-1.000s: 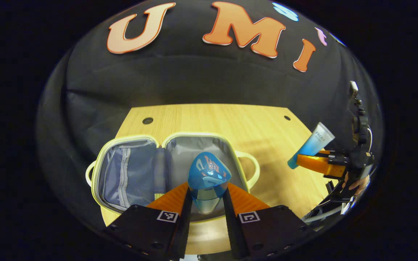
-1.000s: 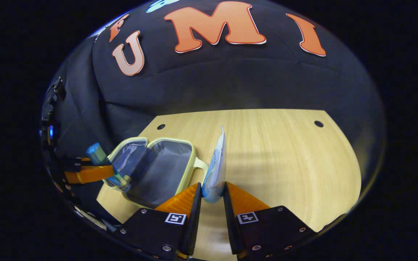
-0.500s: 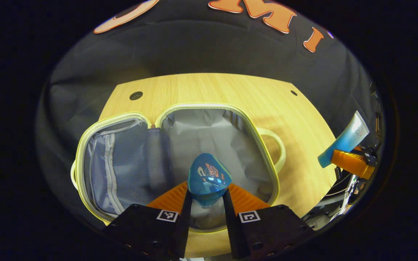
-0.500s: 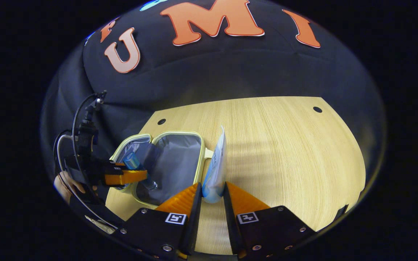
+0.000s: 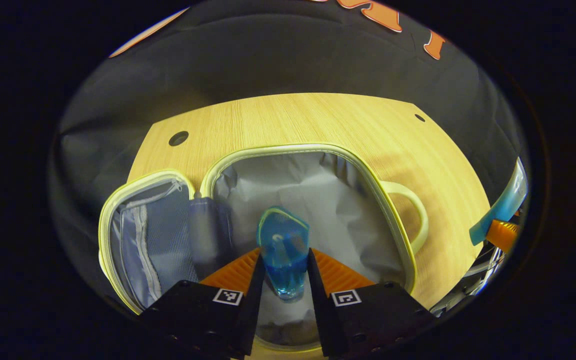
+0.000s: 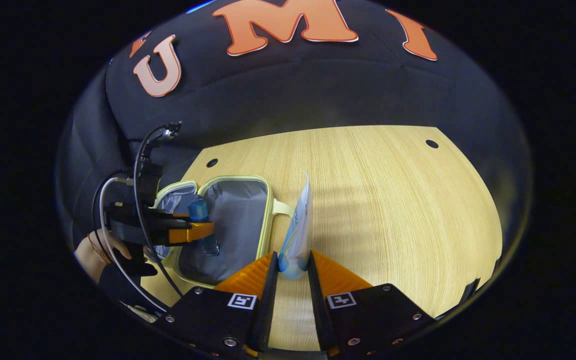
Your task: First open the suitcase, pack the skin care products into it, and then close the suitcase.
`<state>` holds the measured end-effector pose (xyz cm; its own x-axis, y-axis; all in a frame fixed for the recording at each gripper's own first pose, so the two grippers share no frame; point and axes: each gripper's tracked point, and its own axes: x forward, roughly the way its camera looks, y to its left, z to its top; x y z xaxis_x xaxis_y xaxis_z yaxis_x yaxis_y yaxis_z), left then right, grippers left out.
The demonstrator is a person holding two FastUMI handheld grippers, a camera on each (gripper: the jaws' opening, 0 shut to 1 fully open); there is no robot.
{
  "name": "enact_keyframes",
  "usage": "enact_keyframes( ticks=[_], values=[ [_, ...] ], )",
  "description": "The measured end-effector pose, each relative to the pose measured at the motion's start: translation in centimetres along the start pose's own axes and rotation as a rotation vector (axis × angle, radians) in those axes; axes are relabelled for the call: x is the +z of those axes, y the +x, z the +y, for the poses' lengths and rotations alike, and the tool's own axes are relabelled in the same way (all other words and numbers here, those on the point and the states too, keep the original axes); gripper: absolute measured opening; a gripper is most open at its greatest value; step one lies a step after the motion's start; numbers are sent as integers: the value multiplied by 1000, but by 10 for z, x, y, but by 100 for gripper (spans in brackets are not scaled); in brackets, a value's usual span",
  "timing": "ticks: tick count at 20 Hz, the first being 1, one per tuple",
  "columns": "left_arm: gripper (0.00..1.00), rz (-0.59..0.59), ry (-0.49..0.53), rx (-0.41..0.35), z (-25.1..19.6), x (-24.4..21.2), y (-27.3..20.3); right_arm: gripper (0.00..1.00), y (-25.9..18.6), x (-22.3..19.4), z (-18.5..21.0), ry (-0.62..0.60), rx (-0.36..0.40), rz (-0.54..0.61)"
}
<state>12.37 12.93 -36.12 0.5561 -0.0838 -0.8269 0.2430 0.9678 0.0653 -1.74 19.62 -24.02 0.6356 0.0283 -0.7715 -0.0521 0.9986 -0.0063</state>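
left gripper [image 5: 284, 272], at bottom centre, is clamped on a blue bottle [image 5: 283, 247] held above the grey-lined open suitcase [image 5: 368, 170] at mid-frame. right gripper [image 6: 292, 272], at bottom centre, is clamped on a white-and-blue tube [image 6: 299, 227]; beyond lies the wooden table [image 6: 393, 200].

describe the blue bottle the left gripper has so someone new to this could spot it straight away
Start at the wooden table and find the open suitcase with the pale yellow rim lying flat on it. Over its larger grey-lined half, the left hand-held gripper is shut on a small clear-blue bottle. The right hand-held gripper holds a flat tube fading blue to white, out over bare table.
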Motion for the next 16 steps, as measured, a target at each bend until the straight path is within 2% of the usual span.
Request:
enact_keyframes(
  ticks=[5, 8, 14, 16],
  values=[
    [50, -14, 8, 38, 5, 11, 8, 37, 5, 5, -6, 14, 5, 2],
    [95, -28, -30, 29, 4, 9, 5, 37, 5, 11, -3, 23, 21, -2],
    [97, -95, -123, -9, 7, 10, -37, 37, 4, 21, 12, -35, 45, 23],
    [97, -142, -150, -25, 14, 13, -59, 37, 3, 27, 31, -76, 66, 41]
  ],
)
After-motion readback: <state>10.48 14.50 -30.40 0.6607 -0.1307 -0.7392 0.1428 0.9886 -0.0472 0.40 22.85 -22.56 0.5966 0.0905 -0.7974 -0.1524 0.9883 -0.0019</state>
